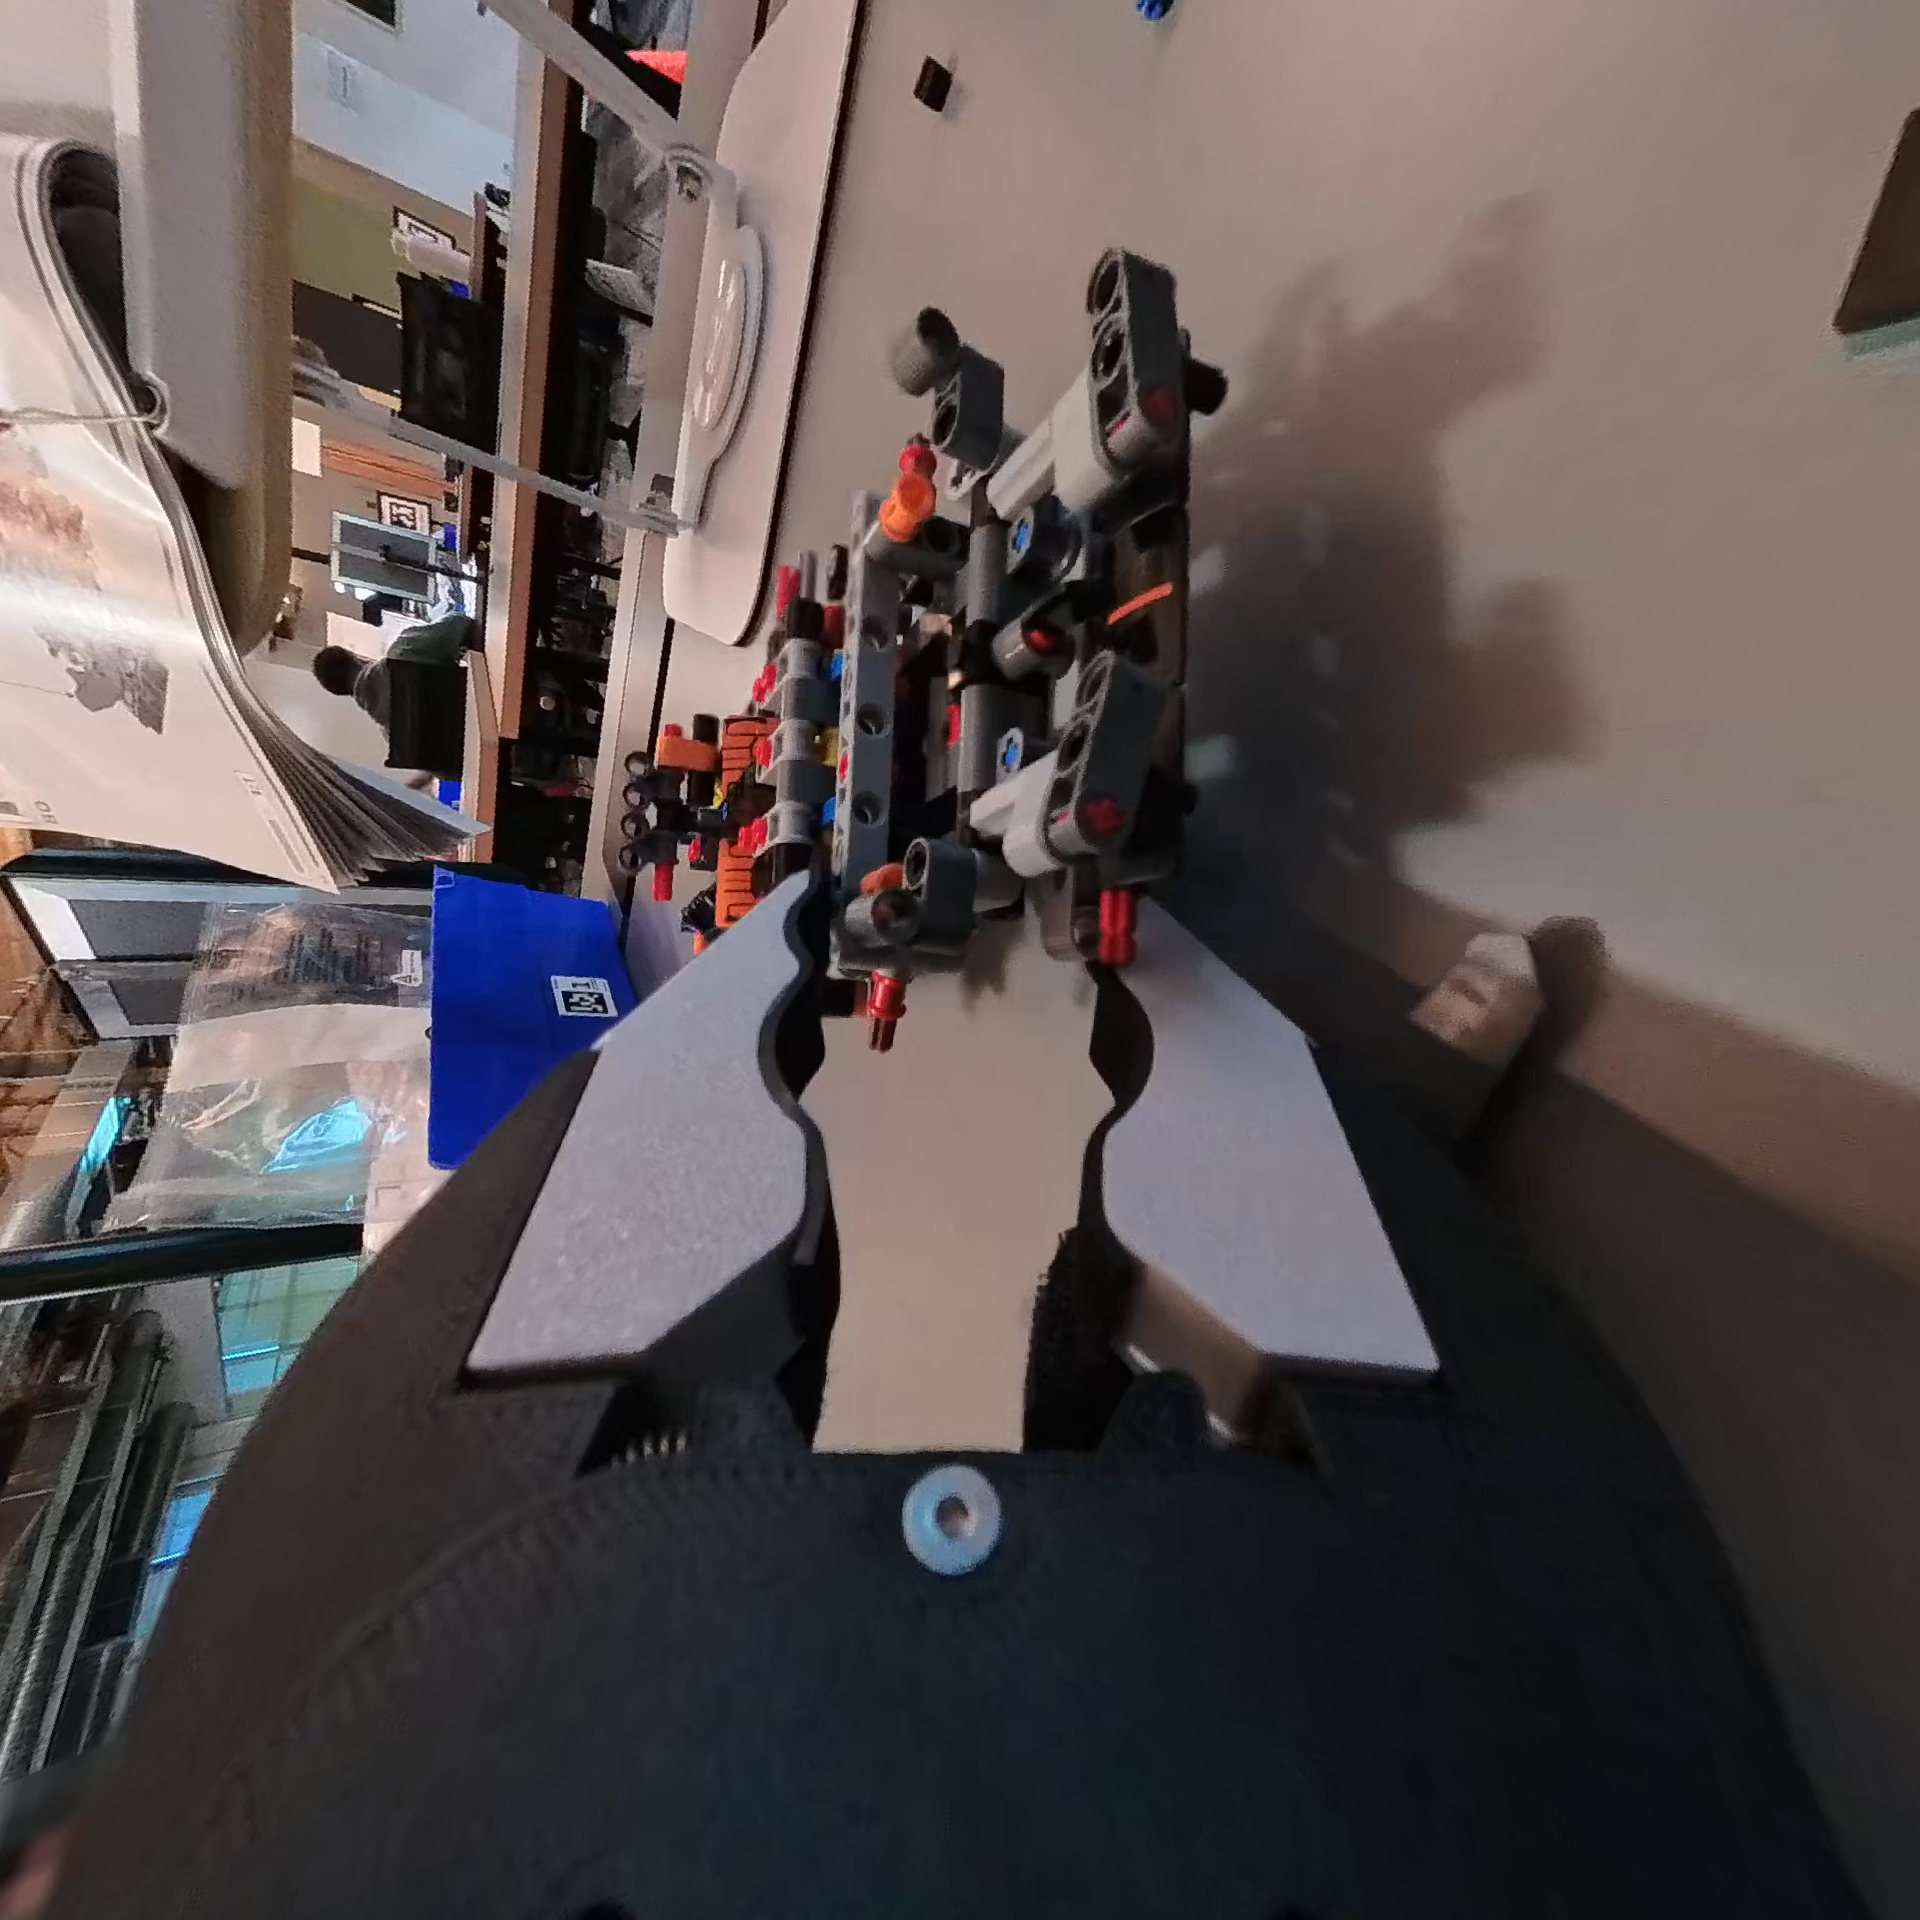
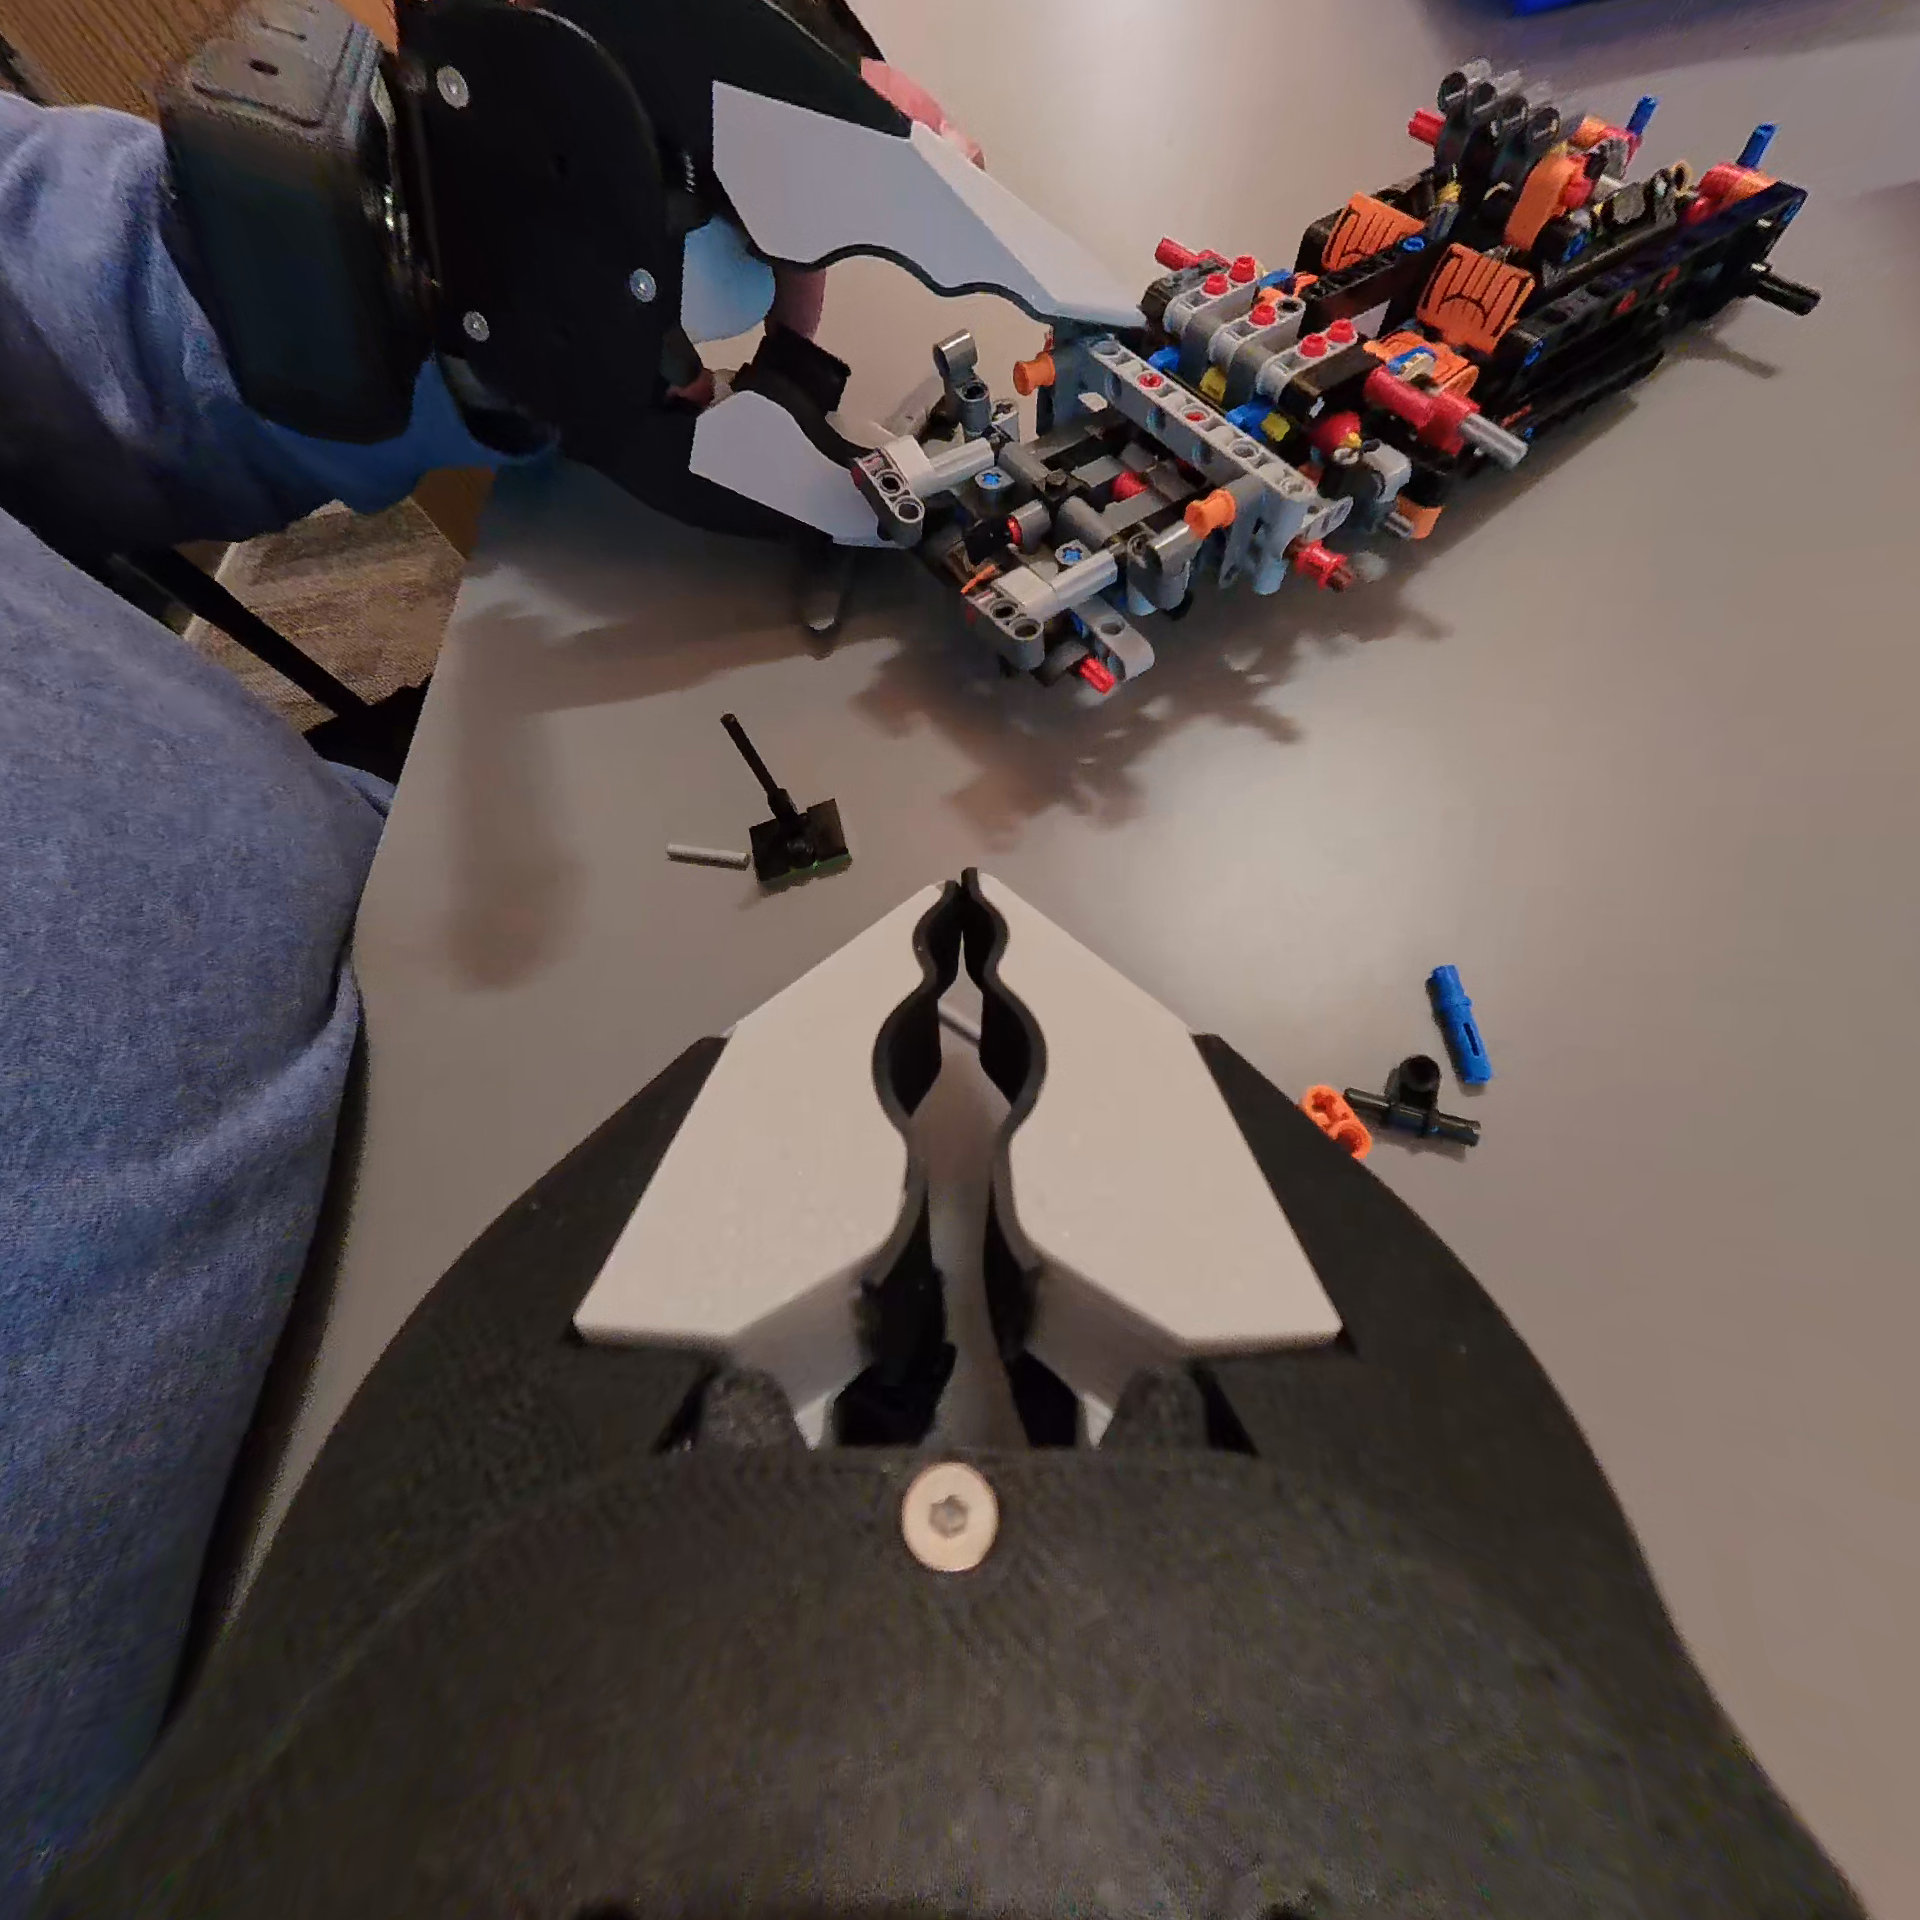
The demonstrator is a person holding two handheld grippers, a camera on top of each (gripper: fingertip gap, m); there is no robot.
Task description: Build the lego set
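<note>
Right wrist view alone shows right gripper (image 2: 966,883) jaws together, holding nothing, and loose blue pin (image 2: 1458,1023) on table (image 2: 1558,831). Left gripper (image 1: 961,935) jaws apart around lego car (image 1: 997,644) end.

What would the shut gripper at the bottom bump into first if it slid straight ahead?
Probably nothing nearby: the right gripper points at bare table, passing just right of the black plate with a stick. Farther on lies the lego model, though depth is unclear.

bright overhead light, soft shadows on table (image 2: 1558,779); fisheye warp, blurry edges.
</note>
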